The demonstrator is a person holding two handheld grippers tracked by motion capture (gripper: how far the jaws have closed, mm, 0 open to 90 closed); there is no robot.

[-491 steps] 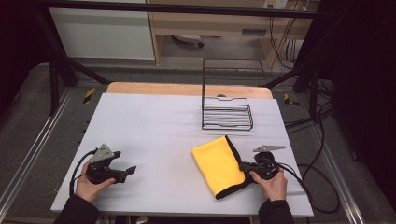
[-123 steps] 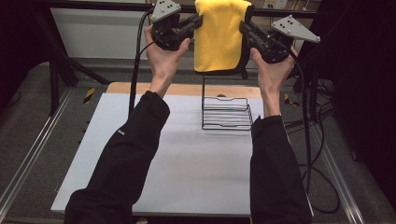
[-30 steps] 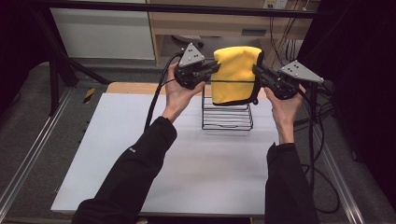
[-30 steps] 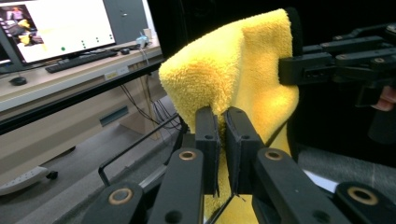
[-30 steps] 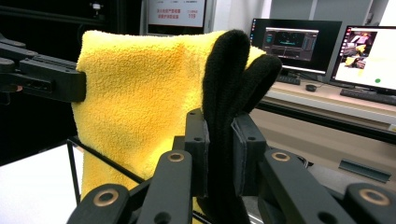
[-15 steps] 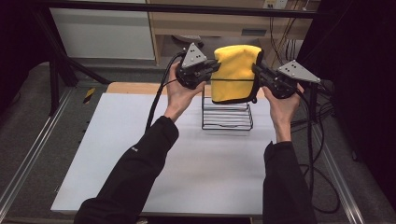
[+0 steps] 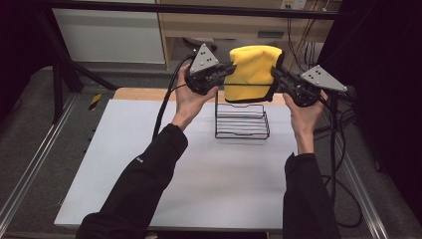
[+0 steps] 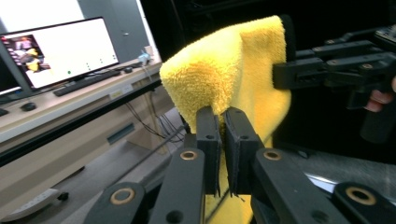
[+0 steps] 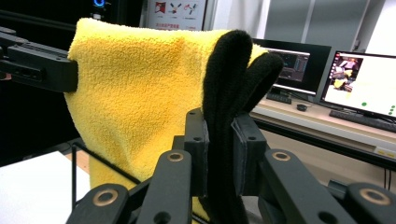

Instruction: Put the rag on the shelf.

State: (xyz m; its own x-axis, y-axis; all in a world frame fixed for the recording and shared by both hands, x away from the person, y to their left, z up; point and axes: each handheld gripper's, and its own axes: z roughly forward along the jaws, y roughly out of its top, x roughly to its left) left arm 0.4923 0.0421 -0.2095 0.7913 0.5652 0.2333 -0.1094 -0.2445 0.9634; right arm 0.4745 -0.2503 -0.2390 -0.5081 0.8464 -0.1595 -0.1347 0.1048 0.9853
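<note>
Since a few seconds back, both hands came down with the yellow towel [image 7: 251, 72], now over the wire rack [image 7: 242, 120] on the bench [image 7: 149, 164]. Left gripper [image 7: 230, 69] pinches its left edge, right gripper [image 7: 275, 75] clamps the right.

high view: above the person's side, looks forward and down on tabletop [image 7: 149, 164] | gripper views: close along own jaws, facing each other | shared: yellow towel [image 7: 251, 69] [image 8: 233, 79] [image 9: 140, 88]
</note>
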